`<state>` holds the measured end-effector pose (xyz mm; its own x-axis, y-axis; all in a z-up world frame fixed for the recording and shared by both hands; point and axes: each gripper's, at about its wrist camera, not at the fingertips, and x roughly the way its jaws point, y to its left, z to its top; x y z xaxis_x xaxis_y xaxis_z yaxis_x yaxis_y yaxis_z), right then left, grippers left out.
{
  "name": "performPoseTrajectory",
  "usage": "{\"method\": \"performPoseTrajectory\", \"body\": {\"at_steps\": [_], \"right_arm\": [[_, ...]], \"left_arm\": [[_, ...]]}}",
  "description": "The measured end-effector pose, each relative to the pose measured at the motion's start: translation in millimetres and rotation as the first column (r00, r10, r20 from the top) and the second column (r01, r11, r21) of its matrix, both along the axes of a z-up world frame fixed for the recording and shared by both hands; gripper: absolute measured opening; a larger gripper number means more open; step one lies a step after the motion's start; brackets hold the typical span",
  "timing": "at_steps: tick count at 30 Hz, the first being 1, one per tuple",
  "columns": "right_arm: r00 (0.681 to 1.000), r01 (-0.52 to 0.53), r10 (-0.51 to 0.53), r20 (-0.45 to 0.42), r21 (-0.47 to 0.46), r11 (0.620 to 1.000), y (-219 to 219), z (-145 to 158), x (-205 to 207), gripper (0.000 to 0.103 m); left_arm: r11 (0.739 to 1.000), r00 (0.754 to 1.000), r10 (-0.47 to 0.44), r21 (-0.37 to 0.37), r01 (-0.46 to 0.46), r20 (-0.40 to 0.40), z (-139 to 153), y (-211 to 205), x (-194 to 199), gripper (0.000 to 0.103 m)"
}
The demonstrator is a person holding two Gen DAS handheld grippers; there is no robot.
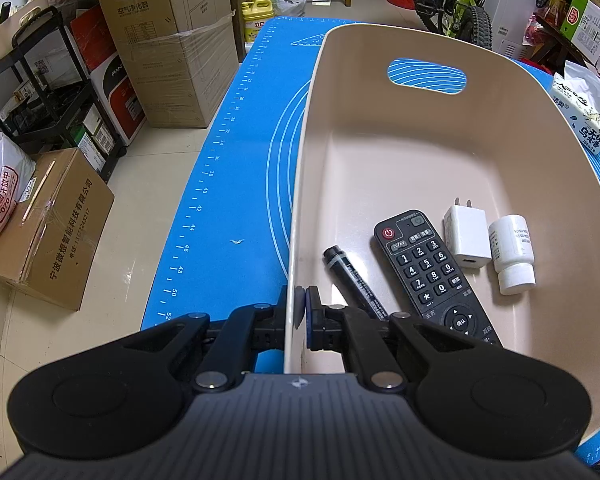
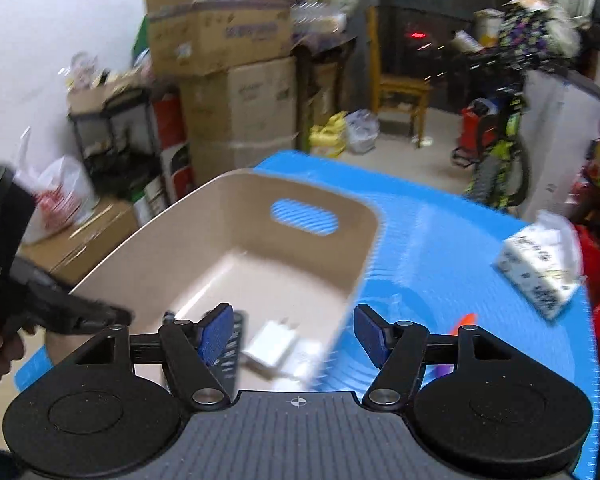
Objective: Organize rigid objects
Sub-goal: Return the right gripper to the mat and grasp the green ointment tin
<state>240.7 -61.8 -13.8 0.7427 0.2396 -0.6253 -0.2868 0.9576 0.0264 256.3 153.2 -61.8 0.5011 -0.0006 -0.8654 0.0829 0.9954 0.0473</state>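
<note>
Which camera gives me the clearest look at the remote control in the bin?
The left wrist view: the remote control lies sharp and fully readable on the bin floor. The right wrist view is motion-blurred, showing only a dark strip behind a finger.

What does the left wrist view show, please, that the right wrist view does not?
Only the left wrist view shows the black marker and white bottle in the bin, and the left gripper clamped on its rim. Only the right shows the open right gripper. Both show the beige bin, charger, remote and tissue pack.
</note>
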Motion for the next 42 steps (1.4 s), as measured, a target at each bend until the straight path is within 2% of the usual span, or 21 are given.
{"method": "performPoseTrajectory", "body": {"at_steps": [4, 8, 14, 20, 31, 37, 42], "right_arm": [[0.996, 0.084, -0.084, 0.016, -0.008, 0.996, -36, 3, -3, 0.075], [0.983, 0.183, -0.183, 0.016, -0.029, 0.983, -70, -7, -6, 0.075], [0.942, 0.334, -0.335, -0.025, -0.038, 0.942, -124, -36, -8, 0.075], [0.902, 0.415, -0.42, -0.095, -0.069, 0.907, -156, -67, -5, 0.075], [0.839, 0.506, -0.517, -0.171, -0.105, 0.856, -179, -119, -3, 0.075], [0.838, 0.504, -0.52, -0.167, -0.131, 0.854, -181, -136, 3, 0.075], [0.837, 0.512, -0.522, -0.164, -0.101, 0.853, -184, -139, 4, 0.074]], "left_arm": [[1.0, 1.0, 0.0, 0.0, 0.0, 0.0, 0, 0, 0, 0.007], [1.0, 1.0, 0.0, 0.001, 0.0, 0.001, 0, 0, 0, 0.007], [1.0, 1.0, 0.0, 0.001, 0.0, 0.0, 0, 0, 0, 0.007], [1.0, 1.0, 0.0, 0.004, 0.0, 0.001, -1, 0, 0, 0.007], [1.0, 1.0, 0.002, 0.004, -0.002, 0.001, -1, -2, 0, 0.008], [1.0, 1.0, 0.001, 0.007, -0.001, 0.001, -1, -3, -1, 0.008], [1.0, 1.0, 0.001, 0.009, -0.001, 0.001, -1, -3, -1, 0.008]]}}
